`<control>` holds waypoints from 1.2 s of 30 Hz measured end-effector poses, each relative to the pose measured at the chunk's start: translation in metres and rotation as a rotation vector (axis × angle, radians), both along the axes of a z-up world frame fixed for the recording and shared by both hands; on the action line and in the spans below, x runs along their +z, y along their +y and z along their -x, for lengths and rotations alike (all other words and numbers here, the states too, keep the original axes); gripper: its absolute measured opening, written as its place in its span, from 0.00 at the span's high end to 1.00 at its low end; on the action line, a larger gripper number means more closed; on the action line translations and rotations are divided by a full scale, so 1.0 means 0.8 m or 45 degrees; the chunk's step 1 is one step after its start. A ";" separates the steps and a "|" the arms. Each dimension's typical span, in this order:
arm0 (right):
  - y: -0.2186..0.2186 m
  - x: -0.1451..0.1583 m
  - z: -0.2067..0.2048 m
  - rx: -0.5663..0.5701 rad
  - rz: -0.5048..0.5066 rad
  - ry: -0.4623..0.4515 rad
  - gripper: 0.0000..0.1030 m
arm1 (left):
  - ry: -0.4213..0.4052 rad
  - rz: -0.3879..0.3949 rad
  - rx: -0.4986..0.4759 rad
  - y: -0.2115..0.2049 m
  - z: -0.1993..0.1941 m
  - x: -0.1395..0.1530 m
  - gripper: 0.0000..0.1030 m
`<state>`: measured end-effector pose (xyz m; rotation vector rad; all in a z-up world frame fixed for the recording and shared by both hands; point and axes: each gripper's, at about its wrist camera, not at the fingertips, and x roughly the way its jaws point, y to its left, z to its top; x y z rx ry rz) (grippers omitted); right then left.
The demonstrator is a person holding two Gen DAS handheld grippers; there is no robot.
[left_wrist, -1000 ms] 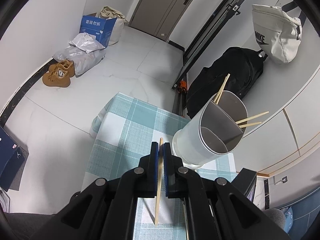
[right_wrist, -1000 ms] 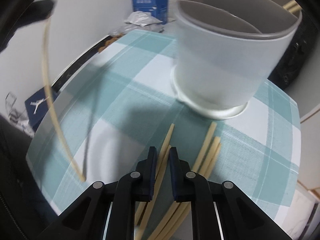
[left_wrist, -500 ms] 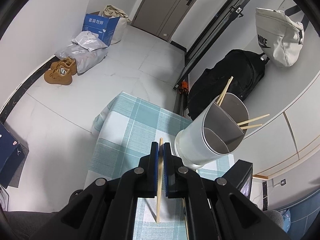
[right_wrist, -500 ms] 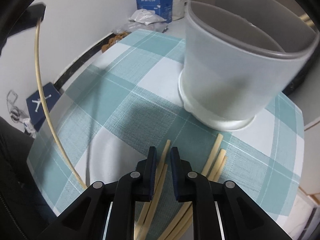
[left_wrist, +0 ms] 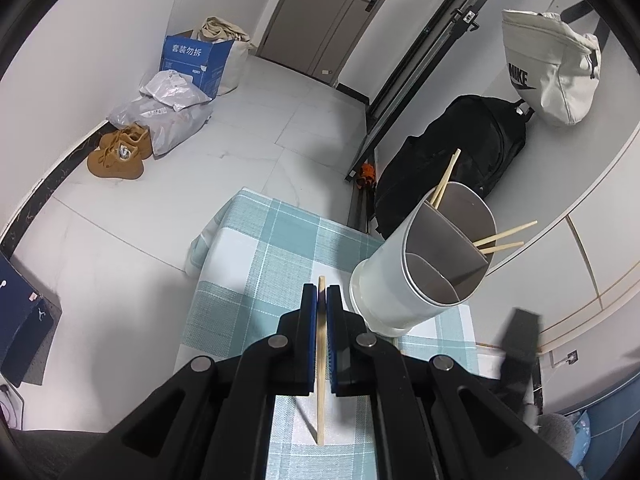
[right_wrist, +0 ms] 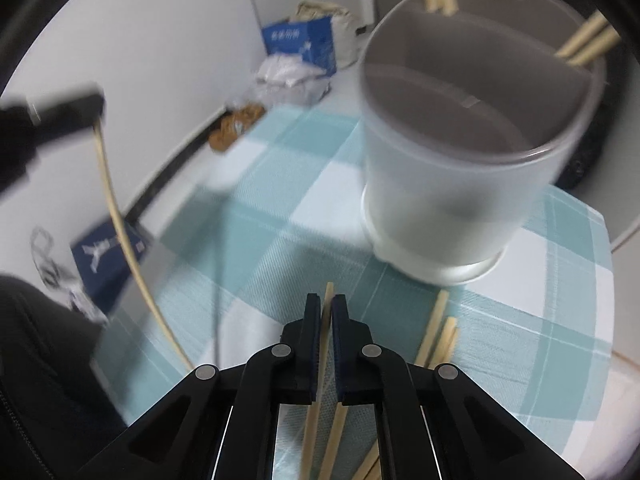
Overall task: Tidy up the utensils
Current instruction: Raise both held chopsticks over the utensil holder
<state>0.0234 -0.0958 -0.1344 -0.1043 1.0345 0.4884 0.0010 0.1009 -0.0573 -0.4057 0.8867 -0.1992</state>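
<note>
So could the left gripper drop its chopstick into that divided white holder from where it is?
Probably yes. The left gripper is shut on a chopstick, and the utensil holder stands just beside it, top open, with nothing in between. The right gripper works lower, over the loose chopsticks.

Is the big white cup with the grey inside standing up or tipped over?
Standing up. The white cup with the grey inside sits on its base on the checked cloth, mouth upward, chopsticks poking out.

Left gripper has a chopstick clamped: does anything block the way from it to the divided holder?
Nothing visible does. The left gripper is shut on its chopstick, and only bare checked tablecloth lies between it and the holder. Chopsticks already inside leave the nearer compartments free.
</note>
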 end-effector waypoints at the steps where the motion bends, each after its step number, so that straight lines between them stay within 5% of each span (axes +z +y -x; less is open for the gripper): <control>1: -0.007 0.008 0.002 -0.014 -0.032 -0.014 0.96 | -0.003 -0.003 -0.003 -0.001 0.000 0.000 0.99; 11: -0.080 0.085 0.035 -0.154 -0.331 -0.196 0.96 | -0.061 -0.080 -0.106 -0.040 0.005 0.017 0.99; 20: -0.111 0.114 0.065 -0.203 -0.431 -0.304 0.96 | -0.080 -0.176 -0.232 -0.079 0.014 0.039 0.99; 23: -0.108 0.117 0.065 -0.210 -0.357 -0.332 0.96 | -0.087 -0.211 -0.271 -0.093 0.014 0.043 0.99; 36: -0.128 0.142 0.071 -0.222 -0.483 -0.391 0.96 | -0.122 -0.279 -0.314 -0.118 0.008 0.074 0.99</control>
